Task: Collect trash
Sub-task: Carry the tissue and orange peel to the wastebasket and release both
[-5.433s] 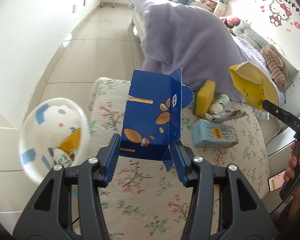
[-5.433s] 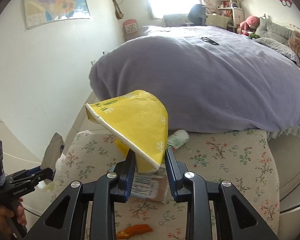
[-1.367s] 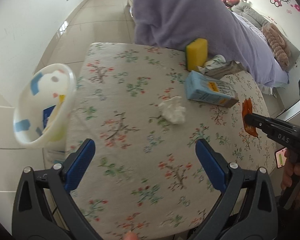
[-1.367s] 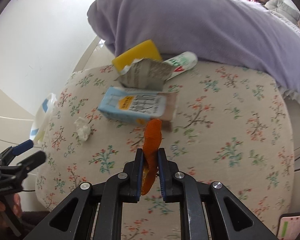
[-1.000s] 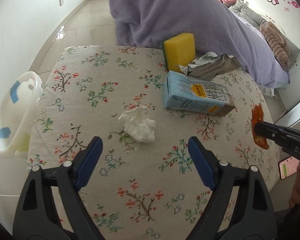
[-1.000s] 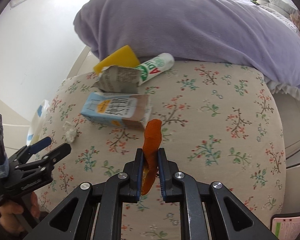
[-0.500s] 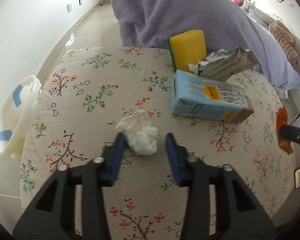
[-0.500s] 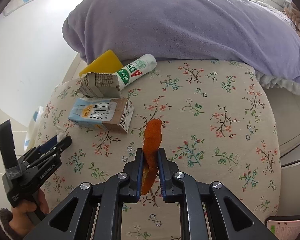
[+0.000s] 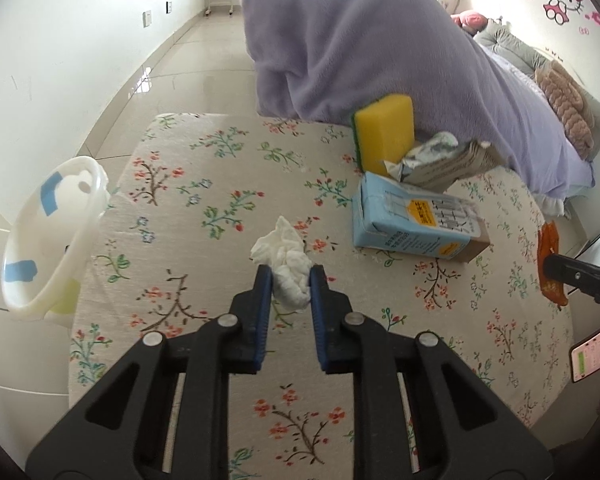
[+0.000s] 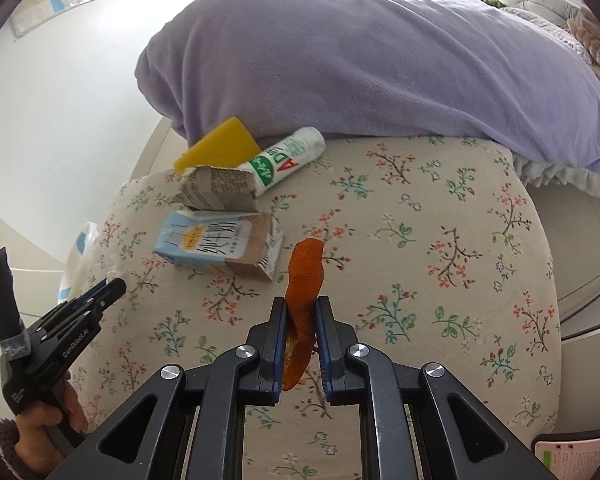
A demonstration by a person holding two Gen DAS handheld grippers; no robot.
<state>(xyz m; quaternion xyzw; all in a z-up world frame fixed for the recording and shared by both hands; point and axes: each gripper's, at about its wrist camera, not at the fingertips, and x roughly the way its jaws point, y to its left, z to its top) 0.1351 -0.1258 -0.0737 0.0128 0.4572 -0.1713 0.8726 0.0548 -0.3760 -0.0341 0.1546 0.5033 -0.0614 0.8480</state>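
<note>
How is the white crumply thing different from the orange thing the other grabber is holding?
The crumpled tissue is white, soft and balled up; the orange peel is a long, curved, stiff-looking strip. The tissue sits low on the flowered cushion, where the left gripper has just been closing on it; the peel sticks up out of the right gripper, off the cushion. Both are trash pinched between blue pads.

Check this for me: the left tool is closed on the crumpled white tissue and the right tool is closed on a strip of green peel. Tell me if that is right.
One thing is wrong: the peel in the right tool is orange, not green, as the right wrist view shows. The rest stands: the left tool, whose jaws have just been closing, is closed on the crumpled white tissue.
</note>
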